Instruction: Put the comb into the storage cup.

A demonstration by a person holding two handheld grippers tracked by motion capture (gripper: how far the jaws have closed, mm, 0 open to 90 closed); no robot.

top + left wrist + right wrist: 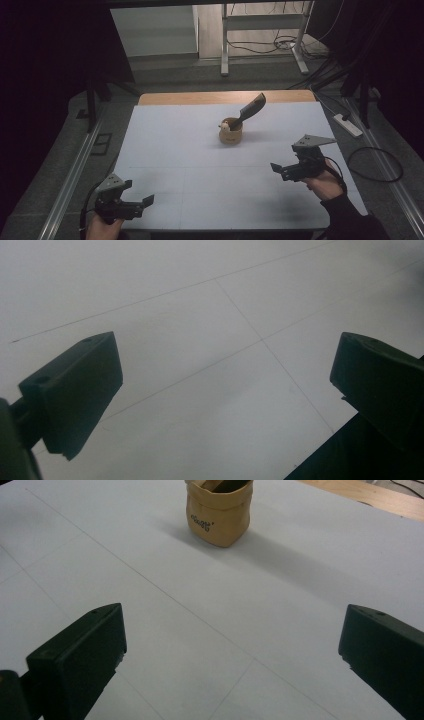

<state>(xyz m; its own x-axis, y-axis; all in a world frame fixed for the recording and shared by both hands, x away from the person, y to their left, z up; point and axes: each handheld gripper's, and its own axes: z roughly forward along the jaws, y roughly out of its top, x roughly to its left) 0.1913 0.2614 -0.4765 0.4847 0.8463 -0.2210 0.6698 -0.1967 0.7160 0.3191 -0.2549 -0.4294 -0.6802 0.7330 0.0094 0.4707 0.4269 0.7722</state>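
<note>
While both my grippers, left point(148, 200) and right point(275, 168), hang spread and empty, the pouch point(231, 132) sits well apart.

Small dark print on the tan pouch point(218, 517), too blurred to read.

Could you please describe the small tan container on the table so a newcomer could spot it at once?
On the white table, look toward the far middle. There stands the tan pouch, soft-sided and upright, with a dark handle leaning out of its top.
</note>
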